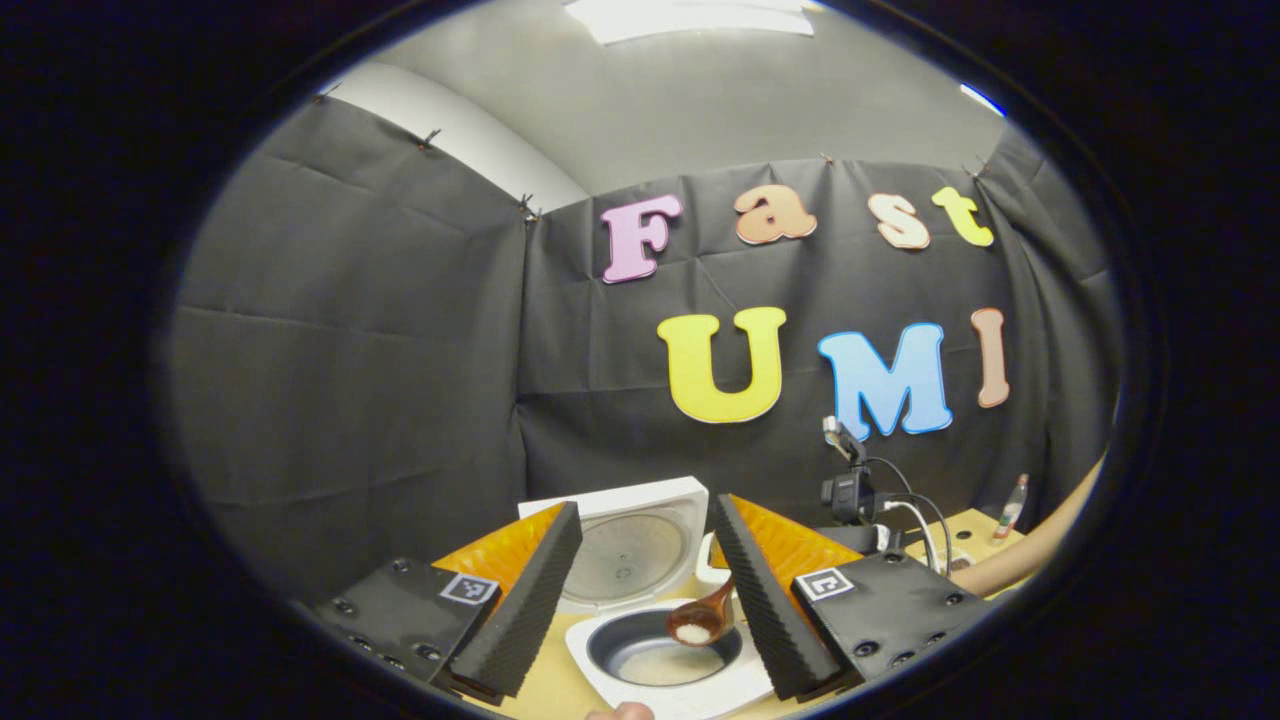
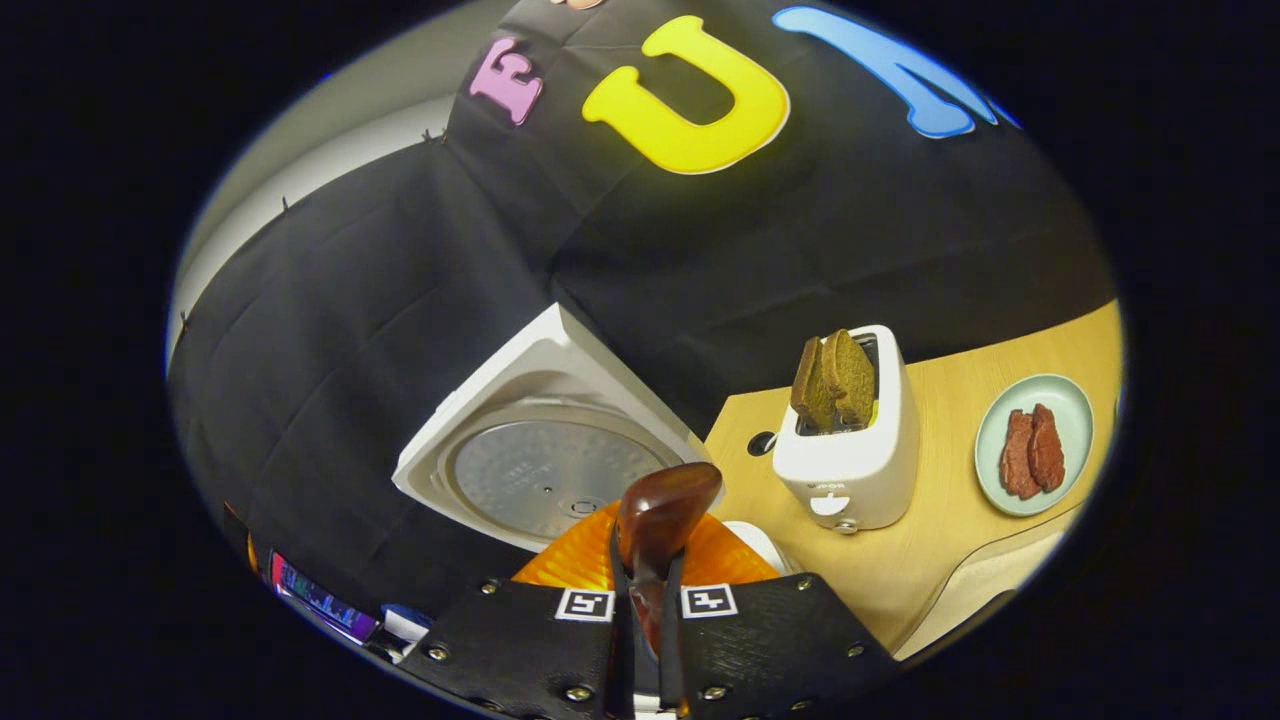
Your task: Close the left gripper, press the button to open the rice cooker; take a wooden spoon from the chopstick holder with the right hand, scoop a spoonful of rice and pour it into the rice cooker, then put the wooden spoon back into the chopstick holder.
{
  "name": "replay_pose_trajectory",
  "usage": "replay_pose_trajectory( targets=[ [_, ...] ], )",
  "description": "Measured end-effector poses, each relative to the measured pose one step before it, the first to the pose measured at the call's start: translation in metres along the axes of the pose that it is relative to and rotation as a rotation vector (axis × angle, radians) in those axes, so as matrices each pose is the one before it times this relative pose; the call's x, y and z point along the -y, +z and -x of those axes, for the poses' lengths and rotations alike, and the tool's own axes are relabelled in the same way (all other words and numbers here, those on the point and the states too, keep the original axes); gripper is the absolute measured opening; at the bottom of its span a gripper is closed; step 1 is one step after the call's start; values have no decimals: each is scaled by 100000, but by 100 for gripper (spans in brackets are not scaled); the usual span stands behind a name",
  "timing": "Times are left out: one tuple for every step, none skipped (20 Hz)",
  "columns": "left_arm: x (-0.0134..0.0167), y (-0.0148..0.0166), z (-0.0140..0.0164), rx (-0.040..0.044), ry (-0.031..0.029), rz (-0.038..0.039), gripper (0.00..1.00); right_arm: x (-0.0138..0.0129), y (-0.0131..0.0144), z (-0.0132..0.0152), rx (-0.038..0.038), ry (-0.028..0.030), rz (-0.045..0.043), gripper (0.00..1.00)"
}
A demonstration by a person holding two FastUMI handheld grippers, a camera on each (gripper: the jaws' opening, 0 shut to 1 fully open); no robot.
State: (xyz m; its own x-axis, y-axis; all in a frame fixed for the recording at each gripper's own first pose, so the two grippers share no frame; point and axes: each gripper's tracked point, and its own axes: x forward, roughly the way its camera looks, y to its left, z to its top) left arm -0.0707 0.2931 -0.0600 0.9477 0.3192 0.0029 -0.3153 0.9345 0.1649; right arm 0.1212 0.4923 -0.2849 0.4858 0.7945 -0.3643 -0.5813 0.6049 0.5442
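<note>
Rice rides loose in the wooden spoon [image 1: 702, 620], tipped over the rice cooker [image 1: 660, 655] pot; I judge it light, rigid, spill-prone. My right claw [image 2: 645, 625] pinches its handle; left claw [image 1: 640, 590] hangs spread. Farther off on the tabletop [image 2: 960, 540], toaster [image 2: 850, 450] and plate [image 2: 1035, 445] stand clear.

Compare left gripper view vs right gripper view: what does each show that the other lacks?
Left gripper view: the cooker's inner pot with rice in it, rice in the spoon's bowl, the left claw open. Right gripper view: a toaster holding bread, a plate with two red pieces, the right claw shut on the spoon. Both: the raised lid and the spoon.
</note>
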Motion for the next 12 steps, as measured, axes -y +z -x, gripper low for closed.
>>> replay_pose_trajectory(
  targets=[
    [-264, -120, 71, -252, 419, 81, 97, 47, -200, -247, -303, -712, 3698, 10],
    [-310, -163, 171, -124, 624, 86, 97, -16, -337, -199, -444, -306, 3646, 10],
    [-186, 8, 134, 54, 441, 112, 96, -240, -422, -149, -791, 238, 3456, 10],
    [-93, -47, 95, 181, 391, 126, 96, -439, -492, -122, -857, 771, 3397, 10],
    [-97, -17, -15, 71, 217, 56, 96, -444, -475, -258, -643, 365, 3465, 10],
    [-83, -205, 199, -50, 83, -67, 96, -299, -420, -250, -867, -138, 3697, 10],
    [-91, 85, -28, -40, 192, -254, 96, -360, -295, -141, -819, 233, 3335, 10],
    [-14, -18, -21, 72, 104, -167, 96, -450, -268, -183, -996, 757, 2496, 10],
    [32, 91, 125, 97, 47, -11, 96, -158, -396, -13, -803, 654, 2054, 10],
    [-14, -129, 129, 68, 165, 57, 96, -217, -205, -132, -583, 246, 2359, 10],
    [-48, -27, 127, 39, 192, -56, 96, -253, -23, -96, 10, 22, 2618, 10],
    [38, -90, 61, -194, -41, -190, 96, -213, 95, -36, -130, -63, 3262, 10]
  ],
)
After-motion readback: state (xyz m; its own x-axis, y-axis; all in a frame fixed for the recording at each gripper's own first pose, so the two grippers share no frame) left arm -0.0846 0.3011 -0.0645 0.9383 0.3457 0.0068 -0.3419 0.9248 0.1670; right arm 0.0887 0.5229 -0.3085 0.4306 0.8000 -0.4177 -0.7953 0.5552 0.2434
